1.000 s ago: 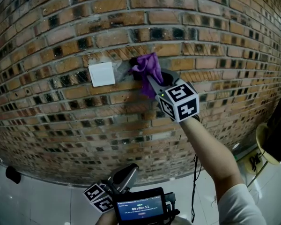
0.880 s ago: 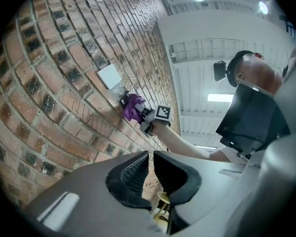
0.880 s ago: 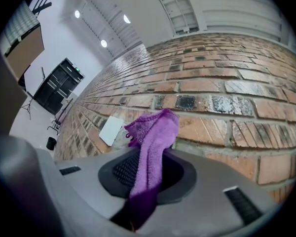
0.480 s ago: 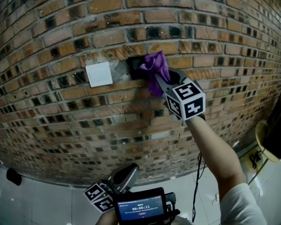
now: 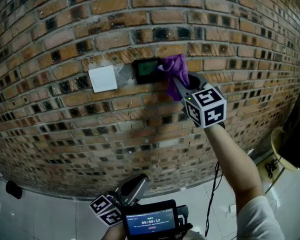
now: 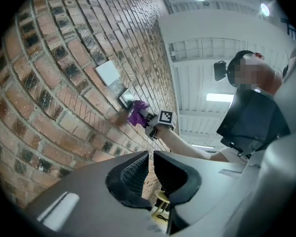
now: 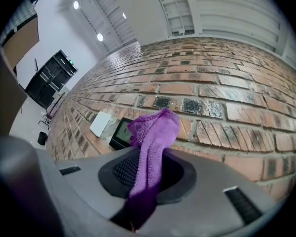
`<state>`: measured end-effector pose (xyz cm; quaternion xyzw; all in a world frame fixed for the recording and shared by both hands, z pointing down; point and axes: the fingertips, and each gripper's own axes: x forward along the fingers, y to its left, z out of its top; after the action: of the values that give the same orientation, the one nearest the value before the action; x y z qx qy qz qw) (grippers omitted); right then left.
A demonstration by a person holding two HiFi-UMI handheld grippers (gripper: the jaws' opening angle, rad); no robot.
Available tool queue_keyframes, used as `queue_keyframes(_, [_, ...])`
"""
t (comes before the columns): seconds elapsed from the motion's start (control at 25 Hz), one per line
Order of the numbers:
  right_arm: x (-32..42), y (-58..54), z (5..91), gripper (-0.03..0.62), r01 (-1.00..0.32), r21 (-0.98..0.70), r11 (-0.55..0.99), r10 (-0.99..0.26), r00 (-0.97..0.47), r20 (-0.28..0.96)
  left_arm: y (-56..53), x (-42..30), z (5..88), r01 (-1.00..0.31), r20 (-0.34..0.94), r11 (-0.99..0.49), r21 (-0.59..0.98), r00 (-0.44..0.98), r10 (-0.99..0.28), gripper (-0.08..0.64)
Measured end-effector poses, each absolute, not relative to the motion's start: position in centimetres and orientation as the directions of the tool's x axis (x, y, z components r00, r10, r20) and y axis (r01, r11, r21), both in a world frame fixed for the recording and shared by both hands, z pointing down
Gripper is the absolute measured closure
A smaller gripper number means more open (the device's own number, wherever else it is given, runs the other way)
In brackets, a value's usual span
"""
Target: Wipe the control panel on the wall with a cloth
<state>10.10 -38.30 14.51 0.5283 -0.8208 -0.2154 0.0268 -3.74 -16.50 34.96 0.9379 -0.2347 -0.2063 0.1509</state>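
Purple cloth (image 5: pixel 175 67) in right gripper (image 5: pixel 176 84), against control panel (image 5: pixel 146 70)

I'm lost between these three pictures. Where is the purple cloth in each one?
Head view: purple cloth upper middle, at the control panel's right edge.
Left gripper view: purple cloth small, just left of centre, at the brick wall.
Right gripper view: purple cloth centre, clamped in the right gripper.
Shared landmark: the white wall plate beside the panel.

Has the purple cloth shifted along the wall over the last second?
Yes. The purple cloth in the right gripper slid right, away from the white wall plate, uncovering the dark control panel.
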Motion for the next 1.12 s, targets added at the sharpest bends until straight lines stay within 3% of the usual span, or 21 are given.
queue_keyframes(1.12, [13.7, -35.7, 16.5, 0.512, -0.865, 0.371, 0.337, -0.896, -0.416, -0.155, -16.6, -2.2, 34.6, -0.352, -0.305, -0.857, 0.378, 0.826, -0.474, 0.541])
